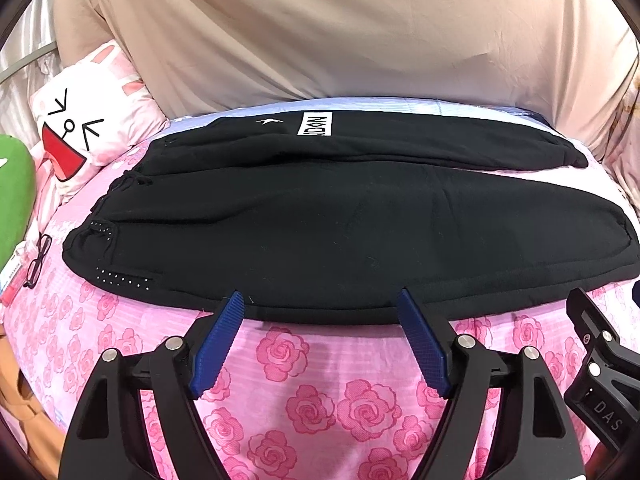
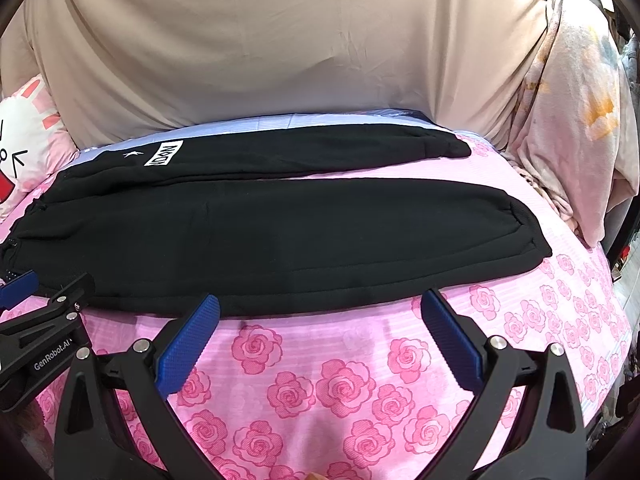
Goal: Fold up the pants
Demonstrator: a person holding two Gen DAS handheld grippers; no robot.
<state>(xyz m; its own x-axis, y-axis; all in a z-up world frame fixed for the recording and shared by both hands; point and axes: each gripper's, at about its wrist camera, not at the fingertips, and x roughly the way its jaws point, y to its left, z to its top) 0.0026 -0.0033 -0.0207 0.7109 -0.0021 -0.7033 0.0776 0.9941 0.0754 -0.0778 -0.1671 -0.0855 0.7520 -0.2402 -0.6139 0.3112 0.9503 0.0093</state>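
Black pants (image 1: 320,216) lie flat across the pink rose bedsheet (image 1: 320,380), waist to the left and leg cuffs to the right, with a white logo patch (image 1: 315,123) on the far leg. The pants also show in the right wrist view (image 2: 304,224). My left gripper (image 1: 320,300) is open and empty, its blue fingertips (image 1: 236,304) at the near edge of the pants. My right gripper (image 2: 320,304) is open and empty at the same near edge, further right. Its body shows in the left wrist view (image 1: 600,360).
A white cartoon pillow (image 1: 88,120) and a green object (image 1: 14,200) lie at the left. Glasses (image 1: 40,260) rest on the sheet near the waist. A beige cloth (image 1: 320,32) hangs behind the bed. A pale blanket (image 2: 572,120) is heaped at the right.
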